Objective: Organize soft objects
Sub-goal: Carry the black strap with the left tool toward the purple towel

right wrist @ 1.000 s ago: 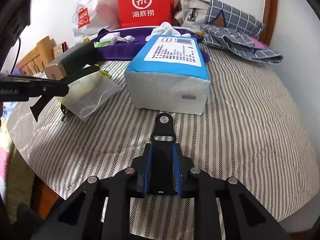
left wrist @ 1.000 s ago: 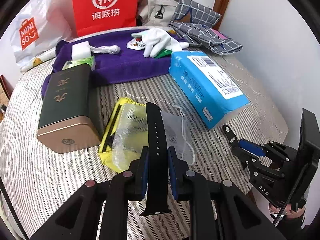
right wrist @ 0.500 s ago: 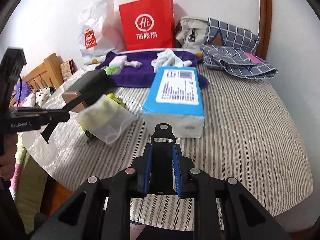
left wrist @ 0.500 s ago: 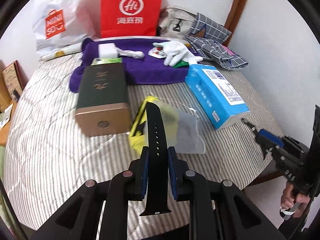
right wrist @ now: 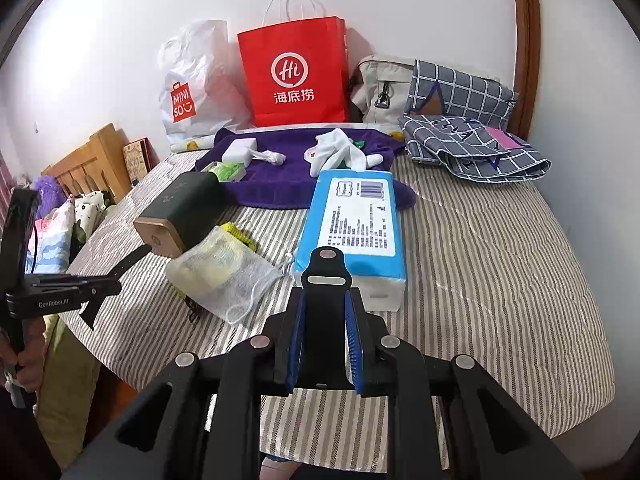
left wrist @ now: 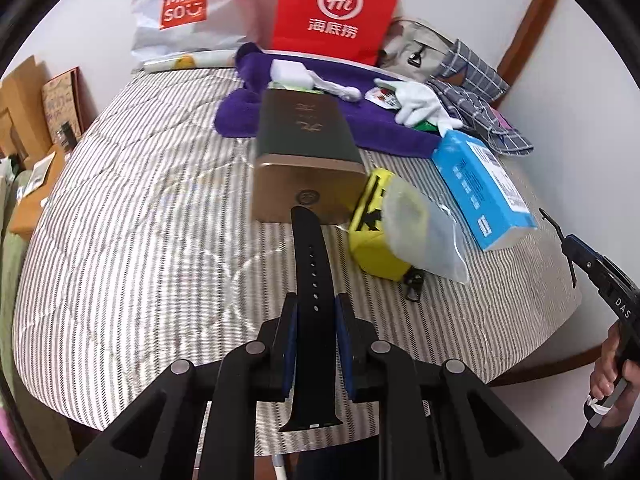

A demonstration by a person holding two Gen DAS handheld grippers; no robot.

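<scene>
My left gripper (left wrist: 315, 312) is shut on a long black watch strap with holes (left wrist: 310, 256), held above the front of the striped bed (left wrist: 152, 216). My right gripper (right wrist: 326, 312) is shut on the short black buckle strap (right wrist: 326, 280), held above the bed's front edge. The left gripper with its strap also shows at the left of the right wrist view (right wrist: 96, 286). A mesh pouch (right wrist: 224, 268) over a yellow item (left wrist: 370, 236) lies mid-bed. White gloves (right wrist: 340, 150) lie on a purple towel (right wrist: 280, 184).
A dark green and gold box (left wrist: 308, 156) and a blue tissue pack (right wrist: 354, 220) flank the pouch. A red paper bag (right wrist: 294, 72), a Miniso bag (right wrist: 188, 88), a beige bag (right wrist: 380, 84) and checked cloths (right wrist: 472, 140) stand at the back. A wooden headboard (right wrist: 92, 160) is at left.
Both grippers have pulled back and up from the bed, each keeping its strap. The left view has swung left, so the box now sits ahead of the strap.
</scene>
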